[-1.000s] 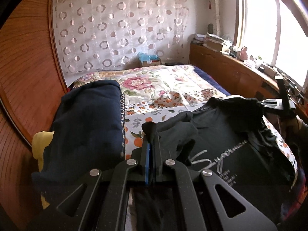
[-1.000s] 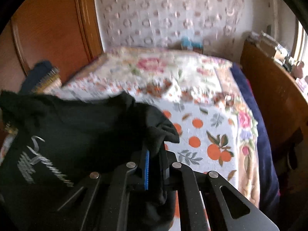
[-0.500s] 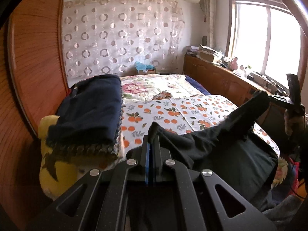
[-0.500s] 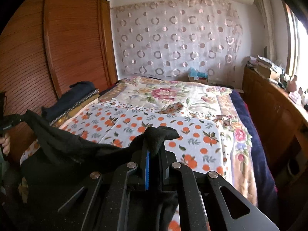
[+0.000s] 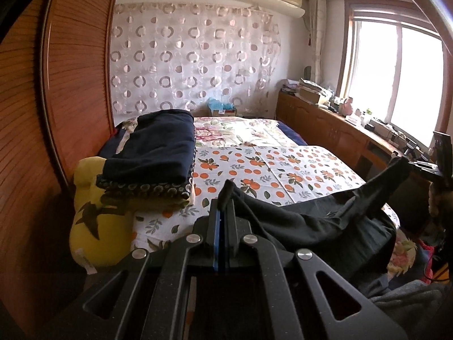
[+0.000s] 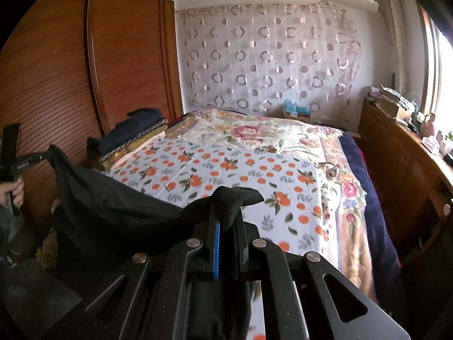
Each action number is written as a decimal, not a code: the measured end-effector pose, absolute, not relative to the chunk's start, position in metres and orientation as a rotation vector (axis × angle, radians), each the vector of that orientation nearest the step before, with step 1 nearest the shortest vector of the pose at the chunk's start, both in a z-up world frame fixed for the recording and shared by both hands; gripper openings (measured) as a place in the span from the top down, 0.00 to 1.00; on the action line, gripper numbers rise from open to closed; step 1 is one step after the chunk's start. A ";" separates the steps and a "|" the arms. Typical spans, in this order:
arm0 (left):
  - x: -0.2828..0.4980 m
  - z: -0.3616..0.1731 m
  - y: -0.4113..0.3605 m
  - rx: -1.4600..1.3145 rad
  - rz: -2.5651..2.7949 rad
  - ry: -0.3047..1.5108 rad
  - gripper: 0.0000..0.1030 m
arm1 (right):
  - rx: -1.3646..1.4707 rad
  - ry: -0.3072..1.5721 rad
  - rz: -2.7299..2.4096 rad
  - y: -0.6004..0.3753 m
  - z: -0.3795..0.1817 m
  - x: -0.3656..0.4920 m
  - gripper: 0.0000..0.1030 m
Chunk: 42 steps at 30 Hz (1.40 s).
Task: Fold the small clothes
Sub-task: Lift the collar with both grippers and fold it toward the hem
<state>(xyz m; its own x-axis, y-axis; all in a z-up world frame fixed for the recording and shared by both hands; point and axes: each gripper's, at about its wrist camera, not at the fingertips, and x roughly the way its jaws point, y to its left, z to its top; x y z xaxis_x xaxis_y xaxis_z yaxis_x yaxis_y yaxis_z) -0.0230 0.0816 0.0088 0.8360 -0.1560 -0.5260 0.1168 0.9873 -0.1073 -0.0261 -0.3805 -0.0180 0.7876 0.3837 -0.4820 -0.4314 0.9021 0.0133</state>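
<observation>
A black T-shirt (image 5: 317,226) hangs stretched between my two grippers above the near end of the bed. My left gripper (image 5: 223,204) is shut on one top corner of it. My right gripper (image 6: 226,212) is shut on the other corner; it shows at the right edge of the left wrist view (image 5: 407,164). In the right wrist view the black shirt (image 6: 113,212) sags leftward to the left gripper (image 6: 42,157), held in a hand. The shirt's lower part drops out of sight below the grippers.
The bed has an orange-print quilt (image 5: 283,170) and a floral cover (image 6: 254,133) behind. A folded navy blanket stack (image 5: 155,147) on a yellow pillow (image 5: 93,215) lies at the left side. Wooden wardrobe (image 6: 113,56) left, wooden cabinet (image 5: 325,124) with clutter right.
Both grippers have lifted the black shirt up off the bed and pulled back; it went from lying with its print showing to hanging stretched between them.
</observation>
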 end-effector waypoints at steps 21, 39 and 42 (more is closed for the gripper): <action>-0.040 -0.025 0.085 -0.079 -0.127 0.669 0.97 | -0.182 0.665 0.378 -0.355 -0.035 -0.011 0.90; 0.026 -0.009 0.081 -0.035 -0.151 0.652 0.31 | -0.207 0.641 0.331 -0.359 -0.047 0.017 0.49; 0.057 -0.015 0.075 -0.025 -0.179 0.687 0.31 | -0.178 0.666 0.338 -0.356 -0.058 0.040 0.49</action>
